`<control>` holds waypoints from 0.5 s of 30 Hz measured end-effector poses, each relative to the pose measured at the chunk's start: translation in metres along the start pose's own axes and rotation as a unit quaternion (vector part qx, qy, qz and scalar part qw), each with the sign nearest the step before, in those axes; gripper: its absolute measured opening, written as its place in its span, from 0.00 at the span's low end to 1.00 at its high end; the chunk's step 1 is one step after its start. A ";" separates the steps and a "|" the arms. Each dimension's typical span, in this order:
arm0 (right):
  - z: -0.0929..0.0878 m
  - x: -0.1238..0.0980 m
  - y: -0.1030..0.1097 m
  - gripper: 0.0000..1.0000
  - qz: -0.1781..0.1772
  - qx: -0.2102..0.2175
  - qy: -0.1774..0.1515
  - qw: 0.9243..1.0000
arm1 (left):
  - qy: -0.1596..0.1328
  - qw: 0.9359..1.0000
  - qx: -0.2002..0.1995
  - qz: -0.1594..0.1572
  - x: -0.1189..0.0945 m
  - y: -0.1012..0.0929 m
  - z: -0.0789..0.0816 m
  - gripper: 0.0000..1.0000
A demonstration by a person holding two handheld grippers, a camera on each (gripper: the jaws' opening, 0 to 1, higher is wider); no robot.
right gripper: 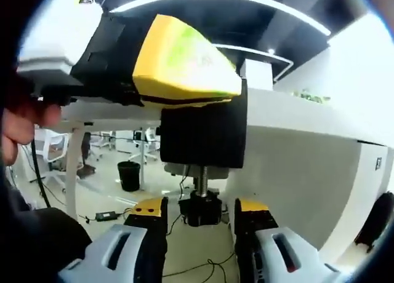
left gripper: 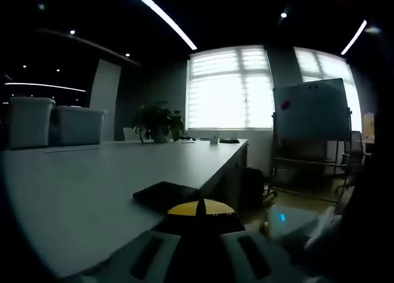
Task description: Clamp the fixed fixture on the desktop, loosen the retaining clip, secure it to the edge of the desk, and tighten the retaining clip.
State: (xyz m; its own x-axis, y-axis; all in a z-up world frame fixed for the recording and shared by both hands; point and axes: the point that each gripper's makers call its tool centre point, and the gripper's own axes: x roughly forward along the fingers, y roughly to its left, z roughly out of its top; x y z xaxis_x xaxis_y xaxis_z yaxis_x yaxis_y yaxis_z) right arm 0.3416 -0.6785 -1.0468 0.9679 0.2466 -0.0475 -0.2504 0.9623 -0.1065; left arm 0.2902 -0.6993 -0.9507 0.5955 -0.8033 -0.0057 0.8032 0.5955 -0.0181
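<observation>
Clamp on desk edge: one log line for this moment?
clamp: on desk edge | left gripper: holding clamp top | right gripper: fingers around screw knob underneath

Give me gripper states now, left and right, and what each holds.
Left gripper: shut on the clamp fixture at the desk edge.
Right gripper: jaws either side of the screw knob; closed or not, cannot be told.

From my left gripper I count one desk [left gripper: 92, 178], two grey bins [left gripper: 28, 120], one potted plant [left gripper: 159, 122], one whiteboard [left gripper: 311, 109] and two windows [left gripper: 229, 89]. From my right gripper I count one clamp fixture [right gripper: 200, 120] and one black wastebasket [right gripper: 129, 175].
</observation>
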 end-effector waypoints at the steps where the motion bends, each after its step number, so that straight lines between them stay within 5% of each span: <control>1: -0.001 0.001 0.000 0.40 0.001 0.001 0.003 1.000 | 0.000 1.000 0.000 0.000 0.000 0.000 0.000 0.01; 10: -0.003 0.003 -0.004 0.27 -0.002 0.038 0.012 0.999 | 0.003 1.000 0.005 0.007 0.000 0.002 -0.001 0.01; 15: -0.005 0.004 -0.003 0.25 0.001 0.024 0.018 1.000 | 0.004 1.000 0.008 0.010 0.001 0.002 -0.001 0.01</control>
State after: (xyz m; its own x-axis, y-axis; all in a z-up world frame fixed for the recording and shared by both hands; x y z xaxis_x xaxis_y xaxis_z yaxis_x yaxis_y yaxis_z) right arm 0.3456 -0.6808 -1.0516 0.9659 0.2453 -0.0833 -0.2505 0.9663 -0.0586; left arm 0.2919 -0.6991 -0.9521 0.6110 -0.7915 -0.0136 0.7915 0.6111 -0.0013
